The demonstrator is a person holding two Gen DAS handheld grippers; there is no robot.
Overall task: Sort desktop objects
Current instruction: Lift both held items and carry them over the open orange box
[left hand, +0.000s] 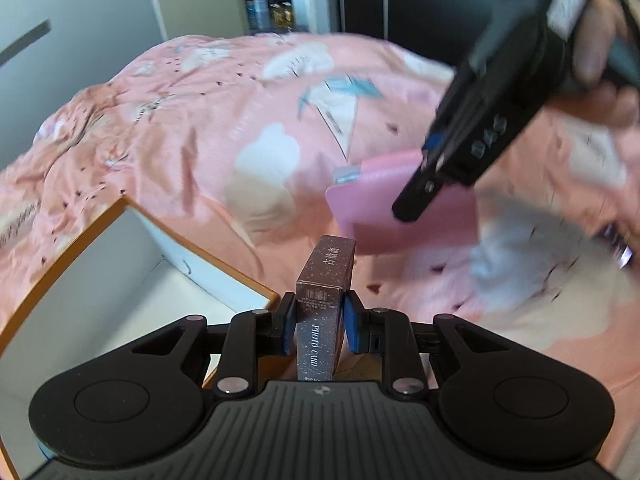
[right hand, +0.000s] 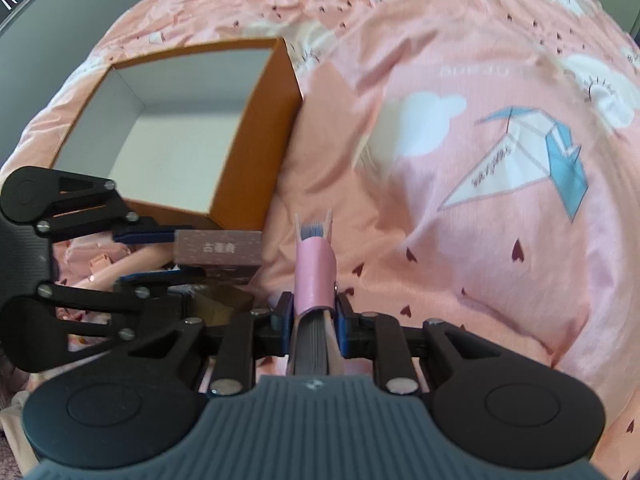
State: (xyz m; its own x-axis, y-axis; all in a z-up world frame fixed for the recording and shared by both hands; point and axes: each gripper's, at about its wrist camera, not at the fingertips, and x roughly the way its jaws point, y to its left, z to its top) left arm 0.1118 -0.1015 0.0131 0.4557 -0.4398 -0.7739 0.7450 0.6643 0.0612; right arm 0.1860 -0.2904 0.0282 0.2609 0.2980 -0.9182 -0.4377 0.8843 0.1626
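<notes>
The bedsheet (right hand: 460, 240) was pink with white clouds. The storage box (right hand: 260, 152) was orange outside, white inside. The card box (left hand: 325, 280) was speckled grey-mauve. The notebook (left hand: 376, 204) was pink.

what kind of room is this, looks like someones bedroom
Most likely a bedroom. The work surface is a bed covered in a pink quilt printed with clouds and paper cranes, and a door with a handle stands behind it. An open orange box sits on the bedding for sorting.

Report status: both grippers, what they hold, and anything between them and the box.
Left gripper shut on card box. Right gripper shut on pink notebook. Orange box open, seemingly empty, on bedspread. Nothing in the way.
</notes>
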